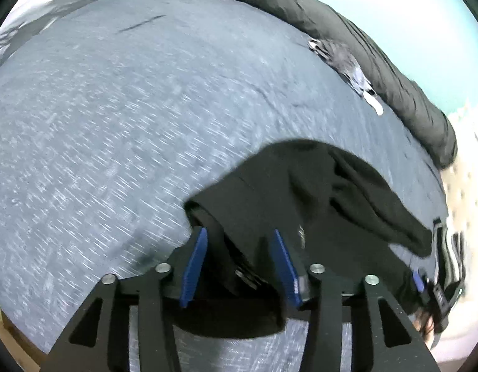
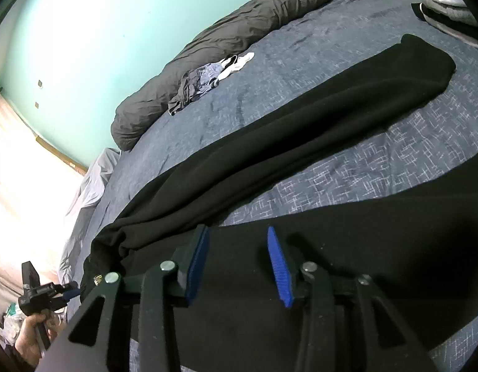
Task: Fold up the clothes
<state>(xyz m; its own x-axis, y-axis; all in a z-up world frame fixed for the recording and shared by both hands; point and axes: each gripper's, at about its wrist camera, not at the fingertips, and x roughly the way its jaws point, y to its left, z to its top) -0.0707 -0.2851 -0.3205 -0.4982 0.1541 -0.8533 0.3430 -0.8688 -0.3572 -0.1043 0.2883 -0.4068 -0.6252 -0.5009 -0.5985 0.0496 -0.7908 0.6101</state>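
Note:
A long black garment (image 2: 300, 130) lies stretched across the blue patterned bedspread (image 2: 393, 161); its near part spreads under my right gripper (image 2: 239, 263). That gripper's blue pads stand apart above the flat cloth, with nothing pinched. In the left wrist view the garment's bunched end (image 1: 316, 192) lies on the bedspread (image 1: 115, 124). My left gripper (image 1: 240, 263) is open, and a loose fold of black cloth sits between its pads. The left gripper (image 2: 70, 293) also shows in the right wrist view, held by a hand (image 2: 28, 331) at the garment's left end. The right gripper (image 1: 421, 279) appears at the right edge.
A rolled dark grey duvet (image 2: 239, 24) runs along the bed's far side by the teal wall. A small heap of blue-grey and white clothes (image 2: 204, 83) lies beside it. Folded clothes (image 2: 443, 6) are stacked at the top right. A pale sheet (image 2: 87, 186) hangs off the bed's left edge.

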